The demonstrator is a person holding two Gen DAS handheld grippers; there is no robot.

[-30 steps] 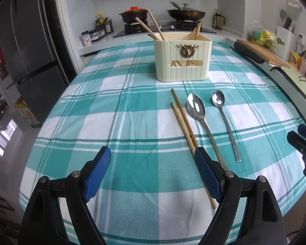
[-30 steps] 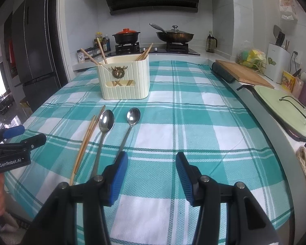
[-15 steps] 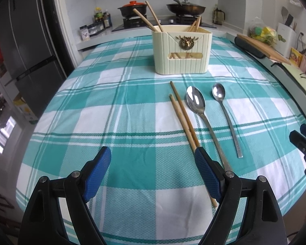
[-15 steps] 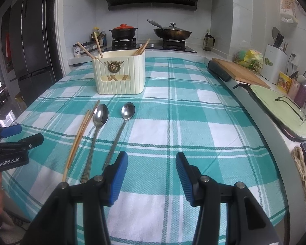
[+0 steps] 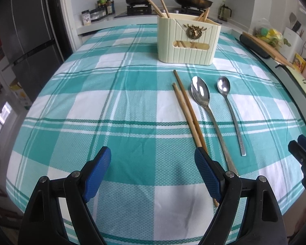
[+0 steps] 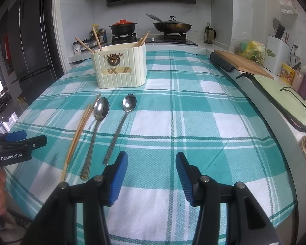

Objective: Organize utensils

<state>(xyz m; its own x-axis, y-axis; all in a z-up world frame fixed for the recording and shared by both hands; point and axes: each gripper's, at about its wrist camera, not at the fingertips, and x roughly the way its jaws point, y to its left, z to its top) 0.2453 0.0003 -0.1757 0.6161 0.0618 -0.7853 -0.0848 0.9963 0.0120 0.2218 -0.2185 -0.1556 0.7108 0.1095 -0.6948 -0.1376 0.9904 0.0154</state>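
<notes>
A pair of wooden chopsticks [image 5: 188,110] [image 6: 79,128], a large spoon [image 5: 202,96] [image 6: 101,109] and a small spoon [image 5: 224,85] [image 6: 129,103] lie side by side on the teal plaid tablecloth [image 5: 112,102]. Behind them stands a cream utensil holder [image 5: 188,38] [image 6: 120,67] with chopsticks in it. My left gripper [image 5: 153,171] is open and empty, just short of the chopsticks' near ends. My right gripper [image 6: 152,173] is open and empty, to the right of the small spoon's handle.
A stove with a red-lidded pot [image 6: 123,25] and a wok [image 6: 172,26] is at the back. A cutting board [image 6: 240,61] and a green tray [image 6: 283,100] line the right counter. A dark fridge [image 6: 28,40] stands to the left.
Both grippers have moved forward a little toward the utensils and stay open. The utensils have not moved.
</notes>
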